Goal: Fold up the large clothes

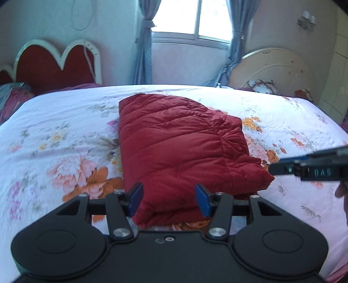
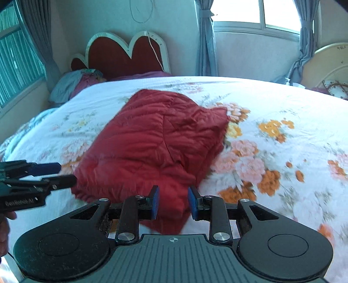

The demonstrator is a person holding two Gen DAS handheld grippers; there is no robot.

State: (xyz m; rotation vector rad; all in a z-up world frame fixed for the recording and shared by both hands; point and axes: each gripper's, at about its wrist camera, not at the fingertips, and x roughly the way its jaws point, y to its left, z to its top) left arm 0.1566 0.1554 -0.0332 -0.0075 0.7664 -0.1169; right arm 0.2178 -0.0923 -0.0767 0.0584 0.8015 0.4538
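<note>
Daylit window (image 1: 196, 18), blue curtains (image 1: 142, 43), seemingly heart-shaped red headboard (image 1: 56, 63).

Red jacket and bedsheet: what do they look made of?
Red jacket: looks like a thin synthetic shell, nylon or polyester, with puffy fill; stitched quilt channels and a slight sheen suggest it. Bedsheet: looks like matte woven cotton or a blend with a printed floral; exact fibre unclear.

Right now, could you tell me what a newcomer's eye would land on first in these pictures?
The folded dark red quilted puffer jacket stands out, lying mid-bed on the white floral bedsheet. Both grippers hover at its near edge, the left gripper and right gripper with jaws open, holding nothing. Behind stands a red heart-shaped headboard with white trim.
</note>
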